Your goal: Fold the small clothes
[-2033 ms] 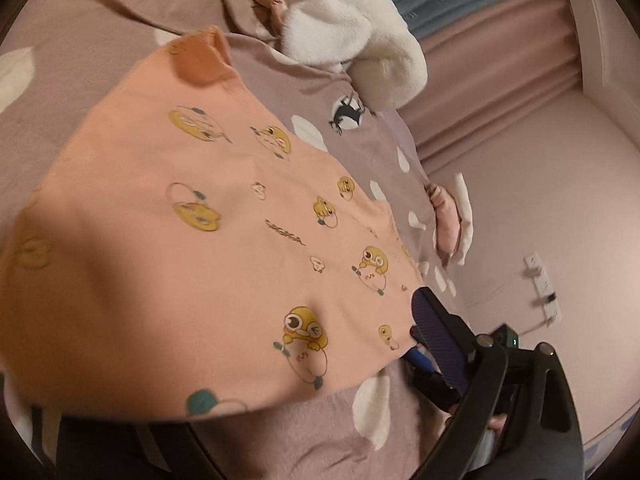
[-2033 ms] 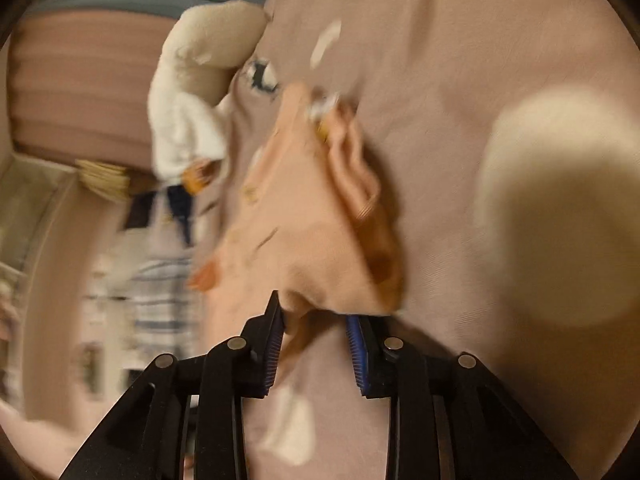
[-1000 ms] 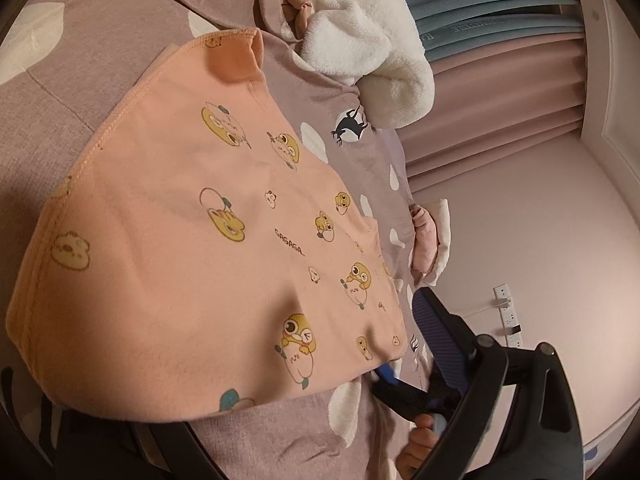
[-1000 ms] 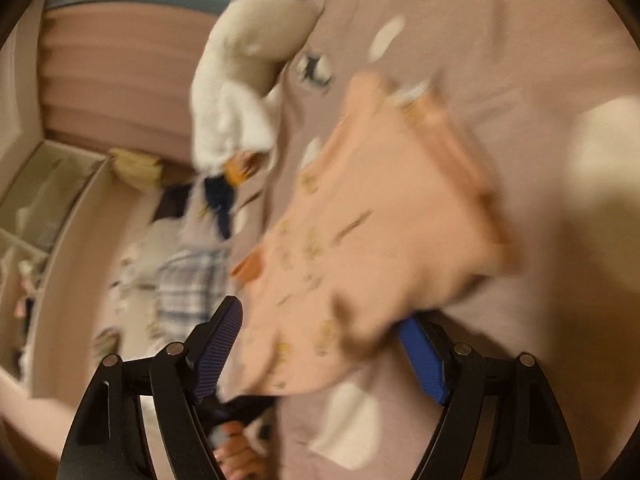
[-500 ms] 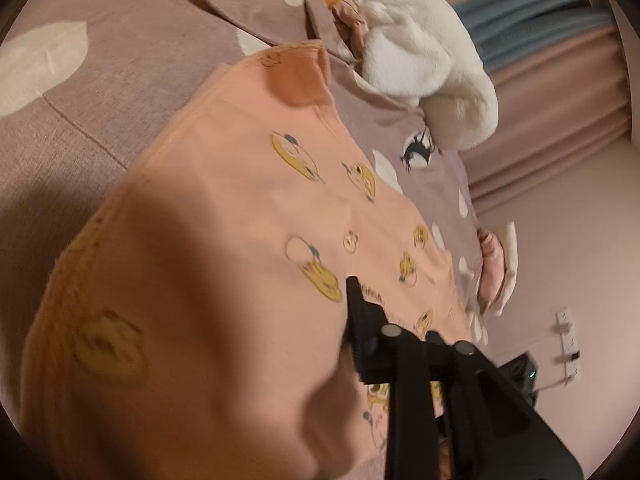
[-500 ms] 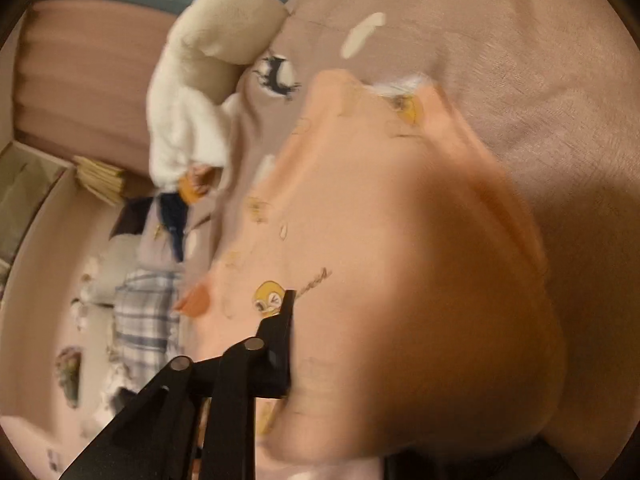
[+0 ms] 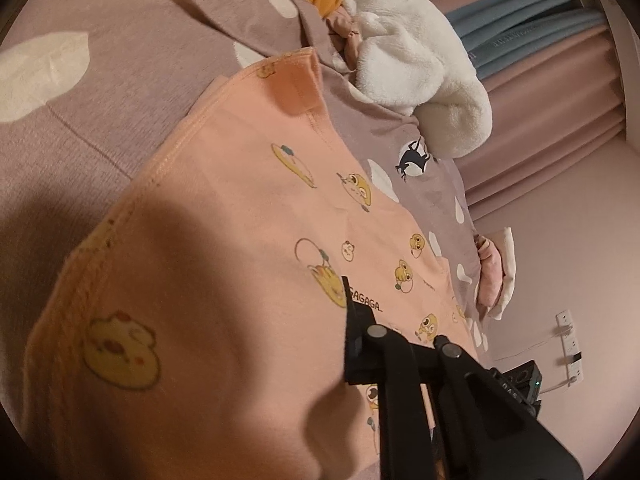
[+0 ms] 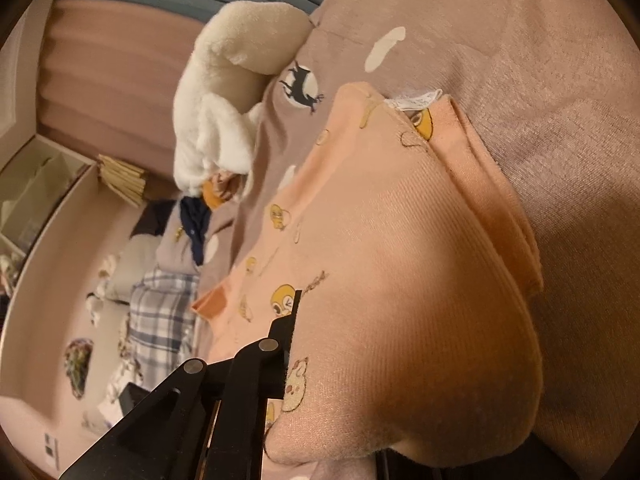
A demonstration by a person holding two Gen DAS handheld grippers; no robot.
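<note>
Both claws have just clamped onto the peach cartoon-print cotton garment [image 7: 224, 240] on the mauve spotted bedspread [image 7: 100, 80]: left gripper [image 7: 348, 344] and right gripper [image 8: 290, 344], cloth spreading toward twelve o'clock, far fingers apparently buried under fabric.

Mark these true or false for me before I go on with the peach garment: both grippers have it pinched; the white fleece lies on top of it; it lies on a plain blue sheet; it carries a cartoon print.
1. Both grippers pinch the peach garment. True: the left gripper and the right gripper have just closed, with cloth bunched over their fingers.
2. The white fleece lies on top of it. False: it sits beyond the garment, apart from it.
3. It lies on a plain blue sheet. False: the bedcover is mauve with cream spots.
4. It carries a cartoon print. True: yellow characters.
</note>
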